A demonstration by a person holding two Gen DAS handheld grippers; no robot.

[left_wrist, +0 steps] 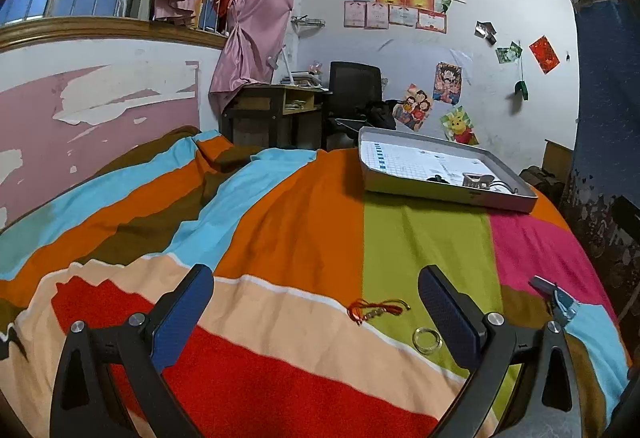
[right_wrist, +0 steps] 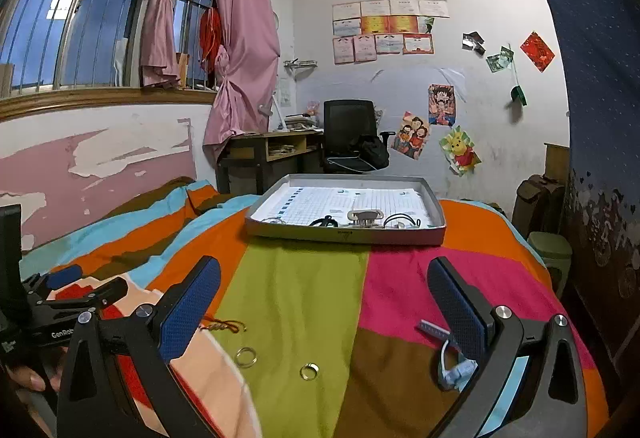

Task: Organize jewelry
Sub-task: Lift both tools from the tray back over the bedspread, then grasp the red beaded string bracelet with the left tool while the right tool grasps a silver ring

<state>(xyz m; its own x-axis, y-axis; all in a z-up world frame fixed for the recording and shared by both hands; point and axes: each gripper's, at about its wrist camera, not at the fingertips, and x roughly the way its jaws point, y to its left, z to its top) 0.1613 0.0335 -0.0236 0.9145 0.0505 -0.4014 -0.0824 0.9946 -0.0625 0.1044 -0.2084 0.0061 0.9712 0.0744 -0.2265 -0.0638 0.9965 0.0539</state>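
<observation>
Both grippers are held low over the striped bedspread (right_wrist: 304,278), pointed toward the far wall. The left gripper (left_wrist: 316,302) is spread wide with nothing between its blue pads, and same deal for the right gripper (right_wrist: 324,302). On the left gripper's body, seen at the edge of the right wrist view, "GenRob" can be read before it gets cut off; the print on the tray front is too small to make out.

A red cord bracelet (left_wrist: 378,308) is lying between the left fingers, closer to the right one. A clear ring (left_wrist: 427,338) sits just beside that finger. In the right view, a second ring (right_wrist: 309,372) is found between the fingers, and a blue hair clip (right_wrist: 454,372) is partly hidden by the right finger. The grey tray (right_wrist: 348,236), with several pieces inside, is set well beyond both.
</observation>
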